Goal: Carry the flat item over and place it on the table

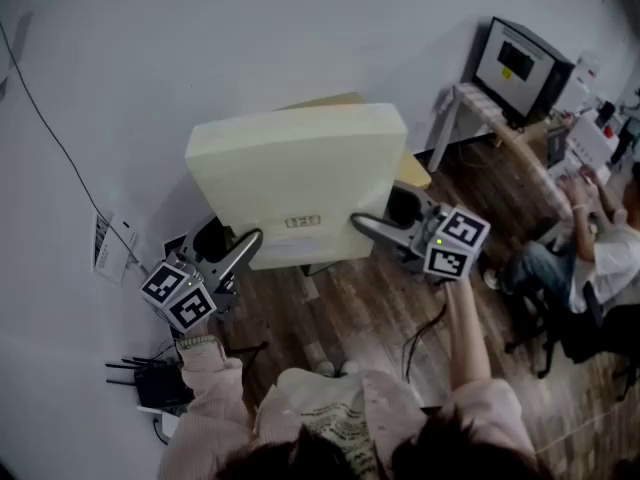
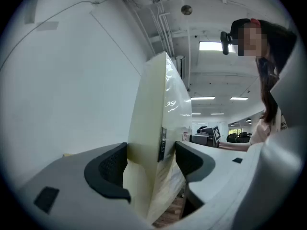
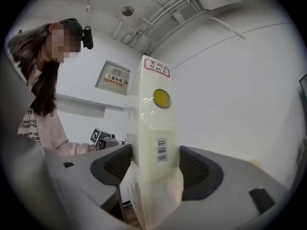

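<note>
1. My left gripper (image 1: 248,241) (image 2: 153,166) sits at the 8 o'clock corner of the flat item (image 1: 298,173) (image 2: 158,104). Its fingers are clamped on the lower edge, one pad against each face, with the clear wrap pinched between them.
2. The flat item (image 3: 153,123) is a pale cream slab in plastic wrap. It hangs in the air between both grippers with its broad face turned up toward me, above the wooden floor (image 1: 370,308). I see nothing else touching it.
3. My right gripper (image 1: 366,226) (image 3: 153,166) holds the 4 o'clock corner. Its fingers are closed on the same lower edge, on either side of the barcode label (image 3: 162,150).
4. A tan desk (image 1: 417,174) shows from behind the slab at 12 and 3 o'clock. I judge this to be the carrying step: the item is lifted but not yet set down.
5. For the next move I would push both grippers toward 12 o'clock together, keeping them level so the slab does not twist. Then I would lay it flat on the desk before opening either pair of fingers. Only one edge is held, so the far edge may swing, and I would go slowly.
</note>
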